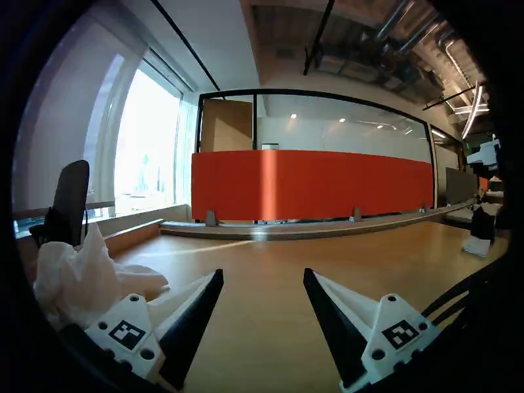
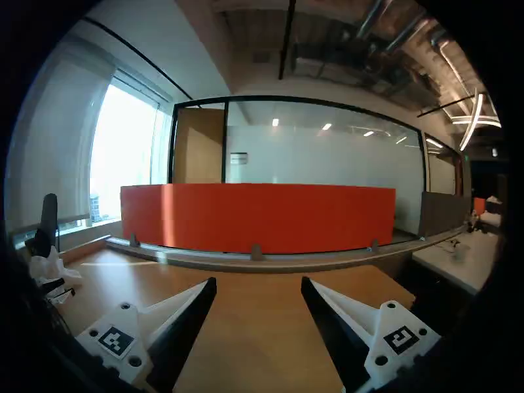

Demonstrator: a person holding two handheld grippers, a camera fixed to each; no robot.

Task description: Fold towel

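Note:
A crumpled white towel (image 1: 85, 278) lies in a heap on the wooden table (image 1: 275, 262) at the left of the left gripper view, just beyond and left of my left finger. My left gripper (image 1: 263, 278) is open with nothing between its fingers, low over the table. In the right gripper view the same towel (image 2: 49, 270) shows far off at the left edge. My right gripper (image 2: 259, 286) is open too, hovering over bare wood (image 2: 262, 314), well away from the towel.
An orange divider panel (image 1: 308, 183) runs along the table's far edge, with a glass wall behind. A dark chair back (image 1: 69, 203) stands behind the towel by the bright window. A neighbouring white desk (image 2: 458, 259) with small items sits at the right.

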